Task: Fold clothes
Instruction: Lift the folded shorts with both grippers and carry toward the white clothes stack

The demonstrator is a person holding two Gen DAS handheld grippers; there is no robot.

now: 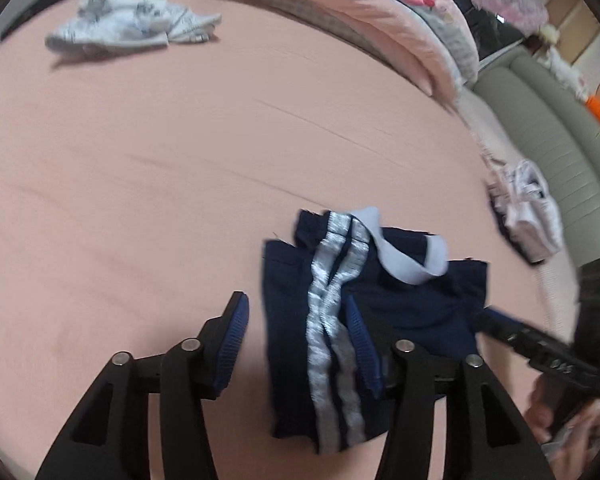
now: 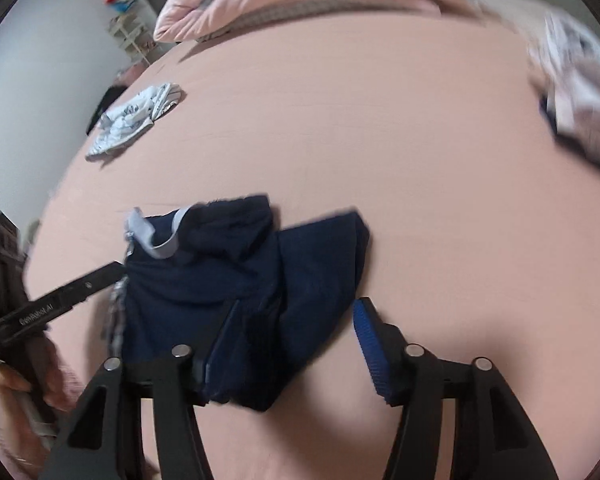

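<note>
A small navy garment (image 1: pixel 412 300) with silver-grey side stripes and a pale blue waistband lies bunched on the pink bed sheet (image 1: pixel 140 160). My left gripper (image 1: pixel 298 320) is open just above its striped edge. One pad is over the bare sheet and the other over the cloth. In the right wrist view the same garment (image 2: pixel 204 280) spreads under my right gripper (image 2: pixel 292 334), which is open. Its left finger is over the dark cloth and its right pad over the sheet. Each gripper shows in the other's view, the right gripper (image 1: pixel 540 352) and the left gripper (image 2: pixel 60 304).
A white patterned garment (image 1: pixel 132 24) (image 2: pixel 136 120) lies far back on the left. A pink quilt (image 1: pixel 340 0) is heaped along the far edge. A pile of pale clothes (image 1: pixel 528 212) (image 2: pixel 580 92) sits at the right, beside a grey-green padded edge (image 1: pixel 560 120).
</note>
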